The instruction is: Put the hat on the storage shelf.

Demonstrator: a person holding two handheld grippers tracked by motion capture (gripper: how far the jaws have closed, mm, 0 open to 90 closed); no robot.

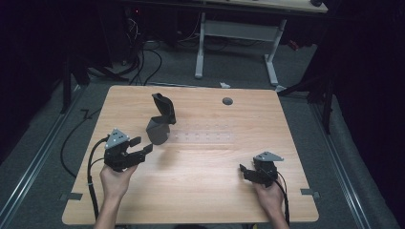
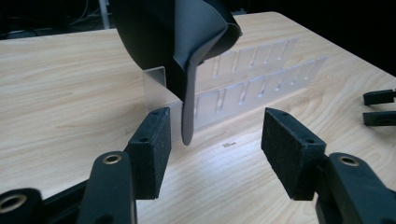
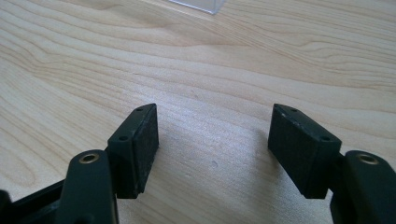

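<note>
Two grippers are held over a pale wooden table (image 1: 200,191), one in each of the person's hands. The left gripper (image 1: 141,145) is seen at the near left of the table in the high view, and its jaws are spread wide apart with nothing between them. Just beyond its tips a dark grey shoe insole (image 1: 161,119) is propped upright, bent over at the top, with its lower end resting in a clear plastic rack (image 1: 205,136) that lies flat across the middle of the table. In the left gripper view the insole (image 2: 187,60) is seen hanging down between the two black pads (image 2: 152,149), its narrow tip close to the left pad, though whether it touches cannot be told; the slotted rack (image 2: 243,93) stretches away behind it. The right gripper (image 1: 244,172) is held near the right front of the table, well apart from the insole, and its jaws are likewise spread open and empty. In the right gripper view only bare wood grain lies between its pads (image 3: 299,149), and a corner of the clear rack (image 3: 201,5) is caught at the top edge.
</note>
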